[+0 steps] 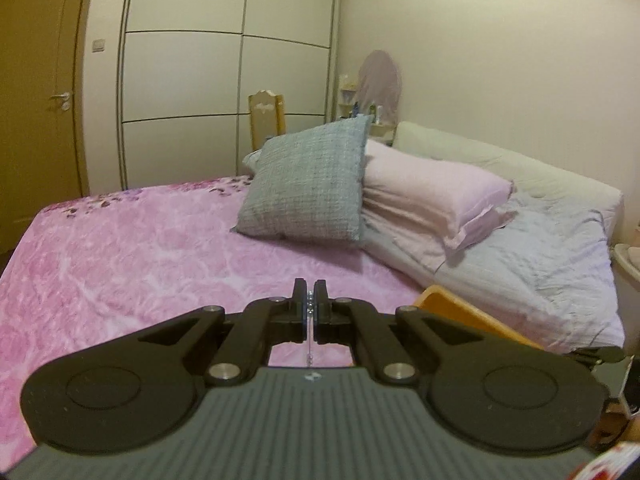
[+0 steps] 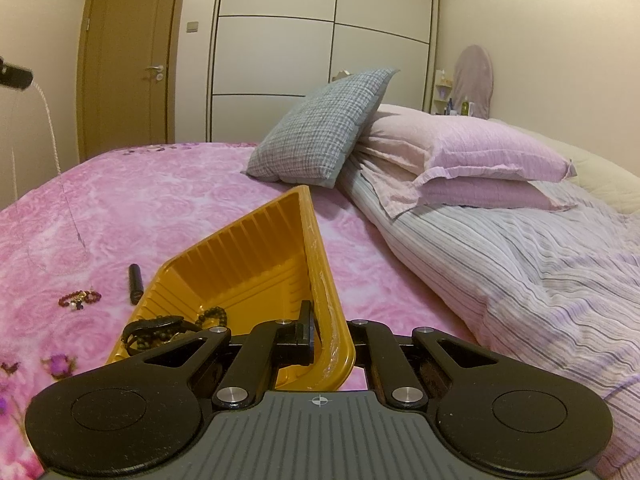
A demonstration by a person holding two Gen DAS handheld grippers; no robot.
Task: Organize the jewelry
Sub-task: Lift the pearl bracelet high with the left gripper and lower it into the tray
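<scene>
My left gripper (image 1: 310, 300) is shut on a thin silver chain necklace (image 1: 310, 322) and holds it high above the pink bedspread; in the right wrist view the chain (image 2: 50, 128) hangs from the left gripper's tip (image 2: 16, 74) at the far left. My right gripper (image 2: 320, 328) is shut on the near rim of a yellow plastic tray (image 2: 256, 256), which is tilted on the bed. Dark bead bracelets (image 2: 160, 330) lie inside the tray. A red bead bracelet (image 2: 78, 300) and a black tube (image 2: 135, 283) lie on the bedspread to its left.
A grey checked cushion (image 2: 320, 128) and pink pillows (image 2: 472, 152) lean at the head of the bed, with a striped duvet (image 2: 520, 264) to the right. The tray's corner (image 1: 460, 312) shows in the left wrist view. Wardrobe and door stand behind.
</scene>
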